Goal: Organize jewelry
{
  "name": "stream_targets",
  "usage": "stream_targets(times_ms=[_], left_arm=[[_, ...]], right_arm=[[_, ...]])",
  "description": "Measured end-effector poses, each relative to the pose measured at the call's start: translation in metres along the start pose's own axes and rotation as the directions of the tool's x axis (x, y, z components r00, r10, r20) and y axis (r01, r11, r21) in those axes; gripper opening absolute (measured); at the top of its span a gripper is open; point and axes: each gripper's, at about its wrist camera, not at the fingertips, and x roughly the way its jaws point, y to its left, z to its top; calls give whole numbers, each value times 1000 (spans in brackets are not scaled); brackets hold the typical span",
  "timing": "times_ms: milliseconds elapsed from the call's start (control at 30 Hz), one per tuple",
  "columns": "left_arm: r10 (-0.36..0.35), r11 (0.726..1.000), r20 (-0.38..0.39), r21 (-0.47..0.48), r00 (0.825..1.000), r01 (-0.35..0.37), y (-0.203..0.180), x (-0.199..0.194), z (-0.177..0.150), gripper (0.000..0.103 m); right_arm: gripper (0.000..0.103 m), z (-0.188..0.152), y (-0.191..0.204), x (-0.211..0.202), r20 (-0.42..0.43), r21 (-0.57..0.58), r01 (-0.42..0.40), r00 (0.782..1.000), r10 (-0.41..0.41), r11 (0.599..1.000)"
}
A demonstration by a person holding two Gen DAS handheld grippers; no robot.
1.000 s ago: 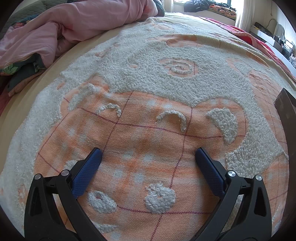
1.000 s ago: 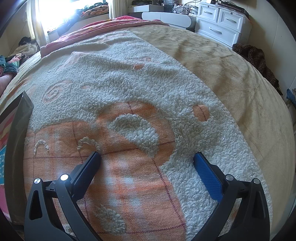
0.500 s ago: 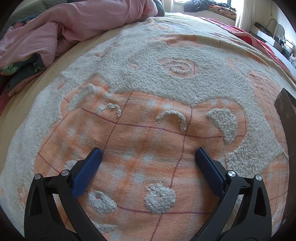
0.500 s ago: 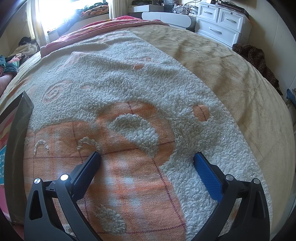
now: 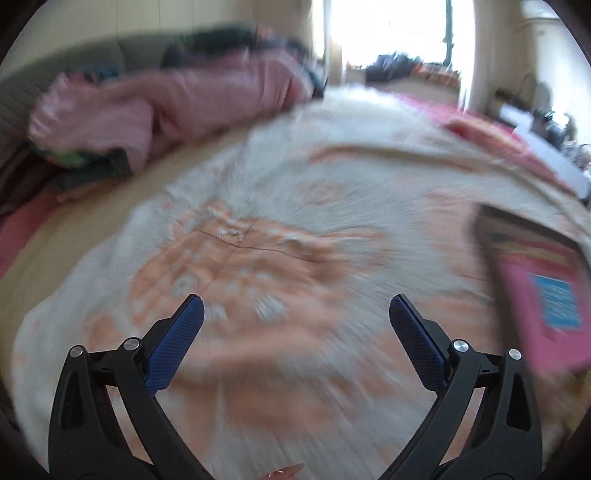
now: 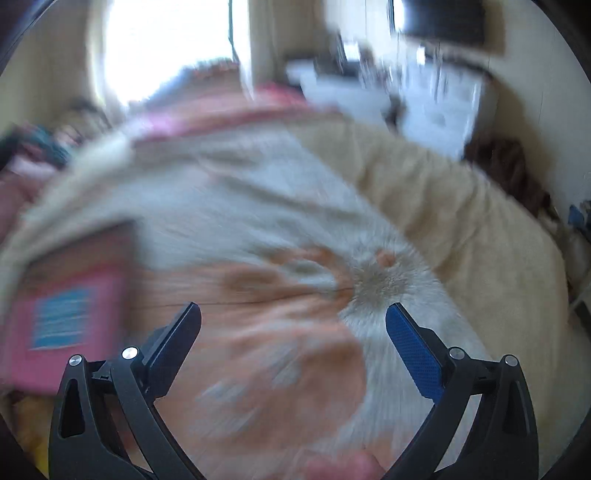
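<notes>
Blur smears both views, so fine detail is lost. In the left wrist view, a heap of pink bedding point(image 5: 192, 99) lies at 10 o'clock, at the far edge of the bed point(image 5: 70, 236). Spread over the bed is a fleecy white and orange blanket point(image 5: 280, 206), filling the middle of the view. The left hand-held gripper point(image 5: 295, 314) hangs above that blanket at 6 o'clock with its jaws spread wide and nothing between its 2 blue-padded fingers point(image 5: 173, 343). At 3 o'clock a dark-edged tray or box point(image 5: 535, 280) lies on the blanket, its inside pink with a blue rectangle; I cannot tell whether any jewelry sits in it. A bright window point(image 5: 391, 33) glares at 12 o'clock.

In the right wrist view, the same tray or box point(image 6: 70, 306) sits at 9 o'clock, just beside the gripper's left finger. The right hand-held gripper point(image 6: 293, 321) is also splayed wide and empty, poised over the blanket point(image 6: 258, 206) at 6 o'clock. To its right the blanket gives way to a plain tan sheet point(image 6: 461, 206) at 3 o'clock. White drawers point(image 6: 436, 107) stand beyond the bed at 1 o'clock, with a dark brown heap point(image 6: 509, 166) beside them. No piece of jewelry can be made out in either view.
</notes>
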Motion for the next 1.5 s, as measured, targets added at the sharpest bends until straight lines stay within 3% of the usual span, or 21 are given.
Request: stream_targets(times_ms=[100,200,267,400,467,600,833,1033,1300,1500], left_arm=[[-89,995,-6,39,996,89,-38,-64,-36,92],[-202,973,-24,108,979,203,-68,-119,-79,92],[-287,947,-18,147,958,287,-79,-146,-102,92],[-371,905,7,225,929,360,-87,-179,-136,92],[-386,892,-9,251,922,376,-92,-181,-148,92],[-382,899,-4,231,924,373,-94,-178,-153,92],[-390,900,21,218,920,377,-95,-188,-154,92],[-404,898,43,209,914,388,-92,-192,-151,92],[-447,877,112,250,888,410,-92,-208,-151,92],[-444,879,111,246,889,408,-93,-207,-149,92]], right_arm=[[97,-43,30,-93,39,-45,-158,986,160,986],[97,-93,59,-147,7,-141,-220,975,223,965],[97,-122,66,-178,45,-161,-226,971,236,961],[97,-163,74,-211,132,-241,-156,972,192,958],[97,-172,74,-213,143,-250,-150,971,190,957],[97,-173,66,-201,120,-222,-126,980,156,967],[97,-182,70,-198,78,-237,-157,981,180,959],[97,-180,67,-209,129,-224,-181,968,214,958],[97,-177,64,-222,189,-224,-201,951,245,954],[97,-177,64,-221,190,-222,-200,951,243,954]])
